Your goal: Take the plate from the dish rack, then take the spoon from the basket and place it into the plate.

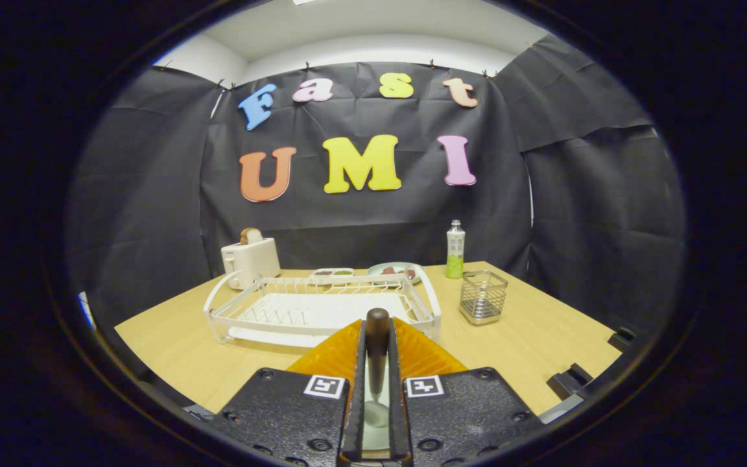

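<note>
The counter [529, 344] is being seen from just above its near edge, with the wire dish rack [321, 311] sitting well ahead of the claw [377, 395] and looking emptied of plates. To the right of the rack, apart from it, the small wire basket [482, 297] is standing upright with nothing seen sticking out of it. Beyond the rack, a toaster [250, 259], a bottle [455, 250] and a couple of small dishes [394, 269] are lined up near the back wall.

The orange ribbed plate [419, 353] is lying on the counter directly beneath and just ahead of the claw. It is judged to be light, stiff plastic, its ridges likely giving some grip, though a push at the rim could slide it along the counter.

The spoon [377, 363] is being held clamped between the two fingers, its dark handle [377, 324] pointing forward past the fingertips and its pale bowl toward the back of the claw. It is judged light and rigid; the smooth, narrow stem could pivot or slip in a tight pinch, so a hold near mid-length, as it is being kept here, seems soundest. It is hanging over the plate, so a low, gentle release appears to be called for.
</note>
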A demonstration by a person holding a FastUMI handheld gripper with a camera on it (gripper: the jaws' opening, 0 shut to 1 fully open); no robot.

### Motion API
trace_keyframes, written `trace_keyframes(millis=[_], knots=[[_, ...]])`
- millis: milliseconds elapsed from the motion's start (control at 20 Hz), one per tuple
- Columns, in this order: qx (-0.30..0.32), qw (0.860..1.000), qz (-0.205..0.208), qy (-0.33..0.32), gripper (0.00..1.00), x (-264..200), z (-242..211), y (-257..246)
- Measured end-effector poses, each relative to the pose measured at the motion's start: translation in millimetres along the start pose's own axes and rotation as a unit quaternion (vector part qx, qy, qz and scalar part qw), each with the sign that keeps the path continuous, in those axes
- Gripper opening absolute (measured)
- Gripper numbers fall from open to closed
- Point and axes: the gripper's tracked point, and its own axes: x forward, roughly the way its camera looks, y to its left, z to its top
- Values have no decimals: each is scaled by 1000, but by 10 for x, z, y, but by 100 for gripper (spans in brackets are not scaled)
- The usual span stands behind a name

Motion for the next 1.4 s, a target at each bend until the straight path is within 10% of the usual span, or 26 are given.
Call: trace_keyframes(millis=[250, 1200, 1400], knots=[[47, 998, -13, -46, 25, -282, 355, -301], [-17, 999, 19, -37, 100, -768, 844, -323], [-36, 998, 11, -53, 100, -893, 977, -336]])
